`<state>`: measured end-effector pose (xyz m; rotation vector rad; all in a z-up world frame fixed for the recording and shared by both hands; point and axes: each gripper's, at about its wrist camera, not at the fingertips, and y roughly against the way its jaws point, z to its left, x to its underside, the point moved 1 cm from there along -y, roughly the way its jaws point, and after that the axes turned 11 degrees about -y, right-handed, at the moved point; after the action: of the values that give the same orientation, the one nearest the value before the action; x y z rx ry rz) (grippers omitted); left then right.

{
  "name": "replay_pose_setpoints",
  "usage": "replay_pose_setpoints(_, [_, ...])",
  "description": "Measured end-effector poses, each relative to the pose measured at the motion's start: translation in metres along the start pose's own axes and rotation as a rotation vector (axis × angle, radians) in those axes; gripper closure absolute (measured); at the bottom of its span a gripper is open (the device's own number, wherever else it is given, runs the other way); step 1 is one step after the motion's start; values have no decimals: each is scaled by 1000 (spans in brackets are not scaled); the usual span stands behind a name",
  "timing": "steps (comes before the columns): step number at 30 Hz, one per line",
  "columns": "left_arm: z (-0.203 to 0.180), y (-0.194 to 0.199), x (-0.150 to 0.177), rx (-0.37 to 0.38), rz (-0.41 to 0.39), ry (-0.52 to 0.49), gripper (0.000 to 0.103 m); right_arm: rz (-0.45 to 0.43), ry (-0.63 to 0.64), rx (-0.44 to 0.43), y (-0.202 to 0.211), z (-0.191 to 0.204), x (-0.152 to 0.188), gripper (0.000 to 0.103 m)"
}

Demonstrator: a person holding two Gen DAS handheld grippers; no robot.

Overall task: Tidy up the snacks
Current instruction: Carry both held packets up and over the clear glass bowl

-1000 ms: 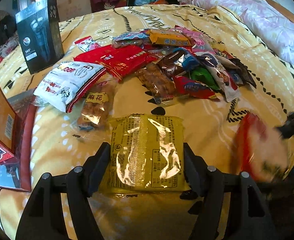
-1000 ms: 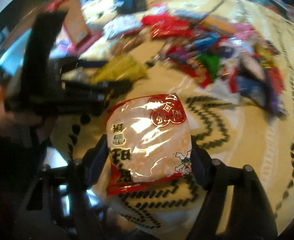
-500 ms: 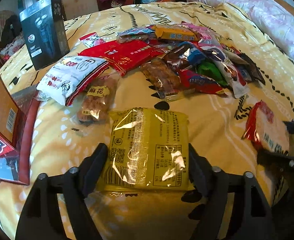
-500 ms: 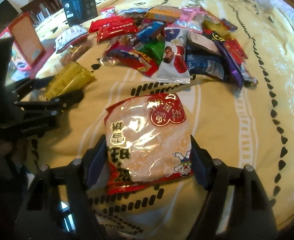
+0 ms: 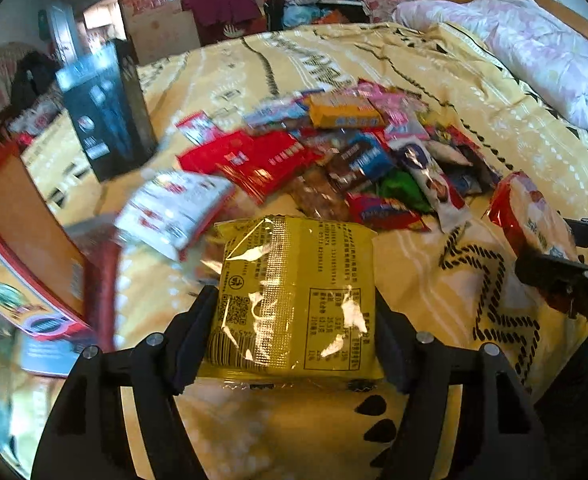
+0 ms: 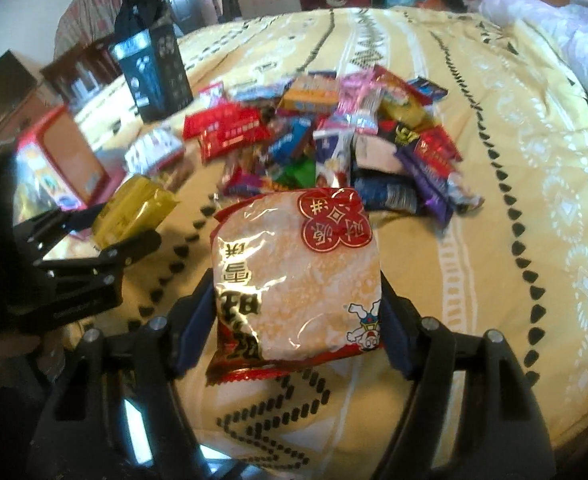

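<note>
While clamped, yellow packet (image 5: 294,300) sits between left tool (image 5: 294,344) fingers.

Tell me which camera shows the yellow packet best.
The left wrist view: the yellow packet fills the centre, flat side up, with printed label and barcode readable. The right wrist view shows it only small and edge-on at the left, in the other tool.

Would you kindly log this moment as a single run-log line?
left gripper: shut on yellow packet | right gripper: shut on rice cracker bag | both above bedspread | snack pile beyond
</note>
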<state>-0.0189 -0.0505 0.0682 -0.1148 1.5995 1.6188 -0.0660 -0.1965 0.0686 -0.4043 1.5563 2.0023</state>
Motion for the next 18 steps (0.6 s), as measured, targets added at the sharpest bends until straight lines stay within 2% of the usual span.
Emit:
replay_pose_setpoints(3, [8, 13, -6, -49, -12, 6, 30, -19, -4, -3, 5, 4, -5, 30])
replay_pose_setpoints(6, [20, 27, -11, -67, -24, 29, 30, -37, -7, -10, 12, 11, -12, 30])
replay_pose_setpoints(9, [40, 50, -20, -102, -61, 57, 30, -62, 11, -21, 21, 24, -23, 30])
replay_pose_setpoints(13, [77, 83, -27, -139, -115, 122, 30, -112, 55, -66, 34, 58, -48, 30])
replay_pose_setpoints(18, [138, 123, -24, -222, -165, 217, 30, -169, 135, -153, 46, 119, -83, 30])
